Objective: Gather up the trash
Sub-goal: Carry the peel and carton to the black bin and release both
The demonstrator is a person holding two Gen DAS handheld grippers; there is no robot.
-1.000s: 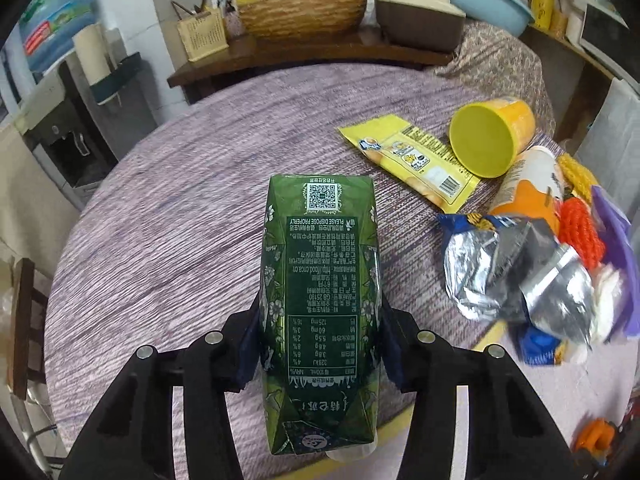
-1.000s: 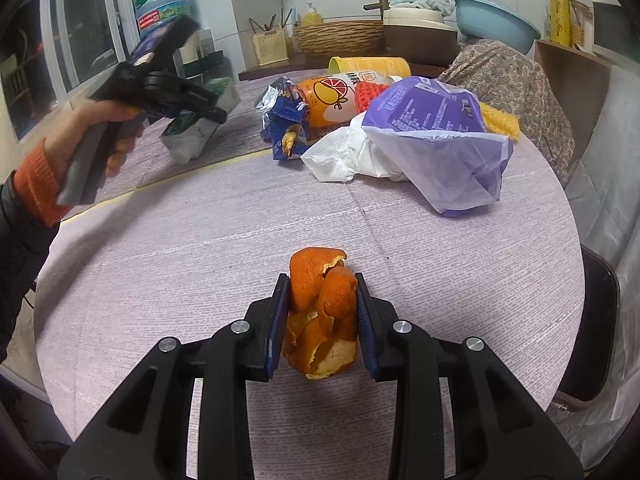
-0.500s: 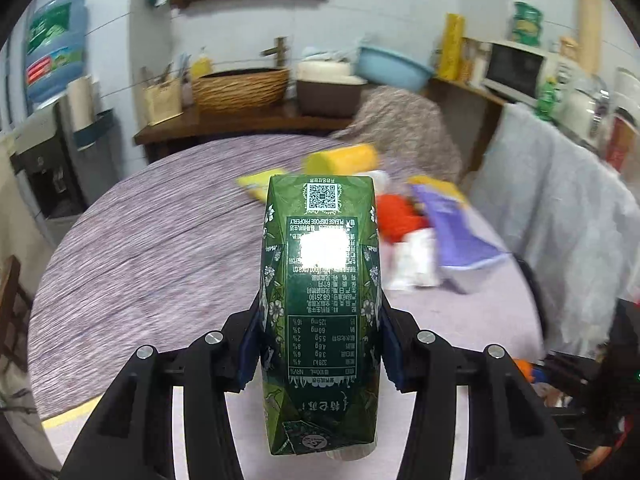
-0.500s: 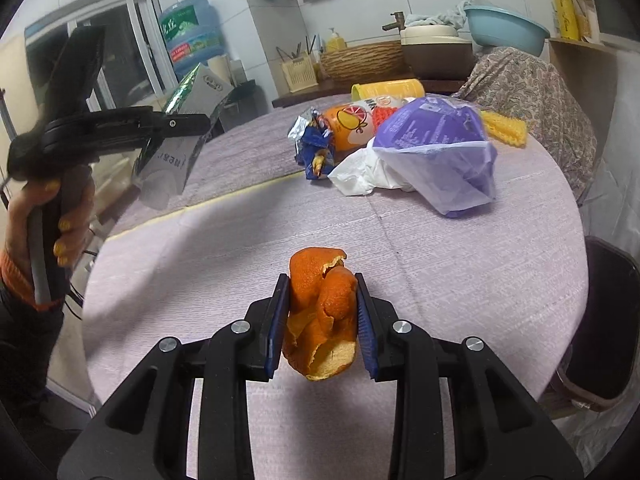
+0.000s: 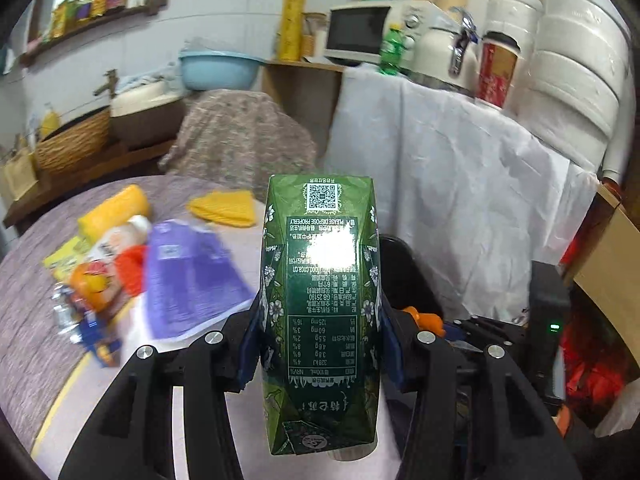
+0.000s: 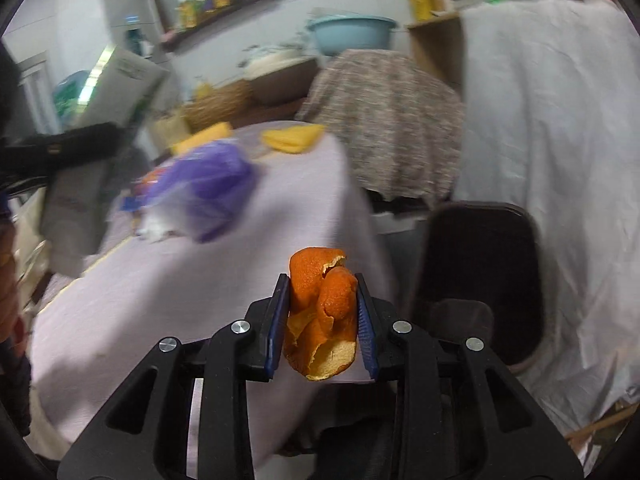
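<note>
1. Left gripper (image 5: 320, 344): the jaws are closed on a green drink carton (image 5: 320, 304), blue pads pressed to its two narrow sides. The carton points away from the camera, printed panel and QR code facing it, and is held clear above the desk (image 5: 36, 320).
2. Right gripper (image 6: 322, 324): the jaws are closed on a curled piece of orange peel (image 6: 322, 316), one blue pad on each side. The peel stands out past the pads, held in the air over the near edge of the desk (image 6: 160, 312).
3. Remaining trash, left wrist view: a purple plastic bag (image 5: 188, 276) lies on the desk, left of the carton. Further left, blurred, lie an orange-printed package (image 5: 92, 280), a yellow cup (image 5: 114, 210) on its side and a crumpled foil wrapper (image 5: 64, 312). A yellow packet (image 5: 224, 206) lies apart, near the far edge.
4. Right wrist view: the left gripper (image 6: 68, 148) and its carton (image 6: 112, 96) appear blurred at the left, above the desk. The purple bag (image 6: 208, 192) lies between them and the peel.
5. Surroundings: a dark chair (image 6: 480, 276) stands at the desk's right edge. Behind it hangs a white cloth (image 5: 460, 200), with a microwave (image 5: 360, 30) and a blue basin (image 5: 218, 70) further back.
</note>
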